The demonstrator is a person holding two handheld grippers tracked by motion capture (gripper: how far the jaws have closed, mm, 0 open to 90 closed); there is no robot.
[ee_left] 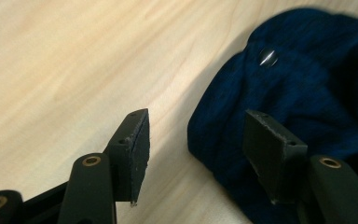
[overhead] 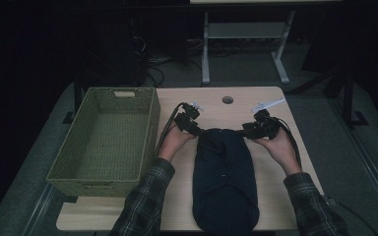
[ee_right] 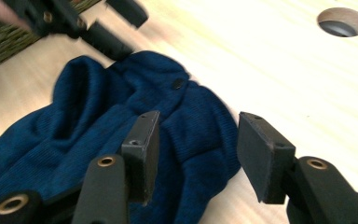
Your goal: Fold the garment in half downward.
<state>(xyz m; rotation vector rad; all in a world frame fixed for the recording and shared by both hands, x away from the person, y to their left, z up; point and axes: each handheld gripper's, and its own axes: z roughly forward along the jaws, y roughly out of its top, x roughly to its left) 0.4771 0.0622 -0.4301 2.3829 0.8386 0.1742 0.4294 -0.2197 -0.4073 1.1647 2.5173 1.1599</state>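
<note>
Left of the navy knit garment, which lies lengthwise mid-desk, sits the woven basket, empty and waiting. Now the left hand-held gripper is at the garment's far left corner, jaws spread with cloth just inside one pad. Over to the right hand-held gripper at the far right corner, jaws parted too, straddling the edge. The risk, I'd say: pinch only one layer and the knit bunches or slips out lopsided.

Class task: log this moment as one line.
left gripper: open, at garment corner | right gripper: open, over far edge | basket: empty
</note>
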